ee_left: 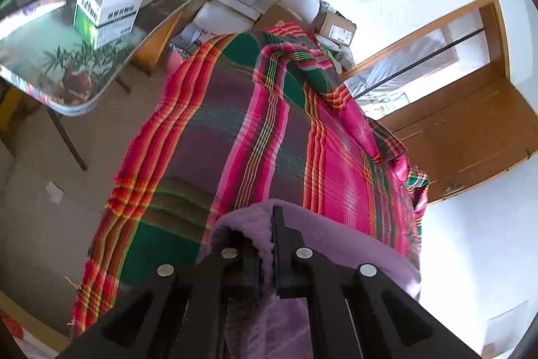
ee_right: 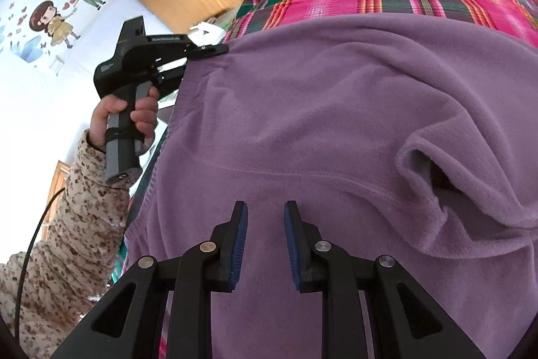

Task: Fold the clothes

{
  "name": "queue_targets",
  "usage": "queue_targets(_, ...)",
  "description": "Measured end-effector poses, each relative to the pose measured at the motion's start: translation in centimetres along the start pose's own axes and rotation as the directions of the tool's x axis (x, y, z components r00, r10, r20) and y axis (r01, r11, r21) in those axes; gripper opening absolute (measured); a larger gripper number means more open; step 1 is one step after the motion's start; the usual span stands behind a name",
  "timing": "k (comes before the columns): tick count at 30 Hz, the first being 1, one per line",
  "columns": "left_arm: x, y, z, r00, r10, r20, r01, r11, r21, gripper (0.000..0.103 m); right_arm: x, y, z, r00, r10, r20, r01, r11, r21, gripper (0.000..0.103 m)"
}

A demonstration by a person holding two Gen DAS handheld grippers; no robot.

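Purple fleece (ee_right: 336, 123) pinched by left claw (ee_left: 267, 244), right claw (ee_right: 265, 241) parted

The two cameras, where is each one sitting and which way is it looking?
Left wrist view: sits on the left gripper, looking along its fingers, shut on the purple fleece, over the plaid blanket towards a door.
Right wrist view: sits on the right gripper, open above the fleece, looking left; it shows the person's hand, flowery sleeve and the left gripper.
Both views share the fleece and blanket.
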State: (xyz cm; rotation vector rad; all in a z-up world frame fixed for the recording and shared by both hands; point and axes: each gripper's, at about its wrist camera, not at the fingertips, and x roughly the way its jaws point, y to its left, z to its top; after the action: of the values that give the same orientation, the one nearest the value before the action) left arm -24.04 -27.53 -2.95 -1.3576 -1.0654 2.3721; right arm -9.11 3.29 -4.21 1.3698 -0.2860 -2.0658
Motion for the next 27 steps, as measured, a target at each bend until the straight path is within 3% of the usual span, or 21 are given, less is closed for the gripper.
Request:
queue_targets(3, -0.9, -0.1, -0.3, 1.0, 0.023, -0.013, -0.023, 1.0, -0.001, 0.01, -0.7, -0.4, -0.3, 1.0, 0.006, 0.015, -0.006, 1.0, 0.006, 0.023)
queue_targets(6, -3.3, -1.1, -1.3, 0.996, 0.077, 0.039, -0.079, 0.996, 0.049, 0.024, -2.7, -0.9, -0.9, 0.999, -0.006, 0.046, 0.006, 1.0, -0.003, 0.023)
queue_targets(11, -7.8, -2.7, -3.6, 0.98, 0.122, 0.155, -0.138, 0.985, 0.1, 0.026, -7.1, -3.6, -1.5, 0.988, -0.074, 0.139, 0.069, 0.997, 0.046, 0.023)
queue_targets(15, -9.5, -4.8, -6.2, 0.982, 0.087, 0.166, -0.116, 0.978, 0.173, 0.026, -10.2, -7.2, -1.5, 0.963, -0.161, 0.215, 0.132, 0.981, 0.145, 0.023)
queue_targets(17, -8.9, -6.2, -7.6, 0.99, 0.064, 0.124, -0.09, 0.97, 0.224, 0.028, -11.5, -8.9, -1.2, 0.947, -0.208, 0.245, 0.162, 0.967, 0.196, 0.023)
queue_targets(21, -6.0, -9.2, -10.0, 0.999, 0.038, -0.004, -0.036, 0.951, 0.306, 0.029, -12.5, -11.2, 1.5, 0.915, -0.321, 0.244, 0.29, 0.944, 0.155, 0.024)
queue_targets(22, -5.0, -9.9, -10.5, 0.999, 0.036, -0.039, -0.021, 0.947, 0.32, 0.029, -12.7, -11.8, 2.4, 0.901, -0.358, 0.245, 0.328, 0.932, 0.154, 0.024)
queue_targets(24, -3.1, -11.2, -11.6, 0.995, 0.042, -0.093, -0.008, 0.938, 0.345, 0.029, -12.7, -12.7, 3.7, 0.903, -0.36, 0.237, 0.341, 0.933, 0.116, 0.025)
queue_targets(27, -1.0, -13.3, -13.0, 0.986, 0.038, -0.16, 0.028, 0.92, 0.39, 0.029, -13.1, -14.5, 5.5, 0.883, -0.416, 0.217, 0.415, 0.908, 0.052, 0.026)
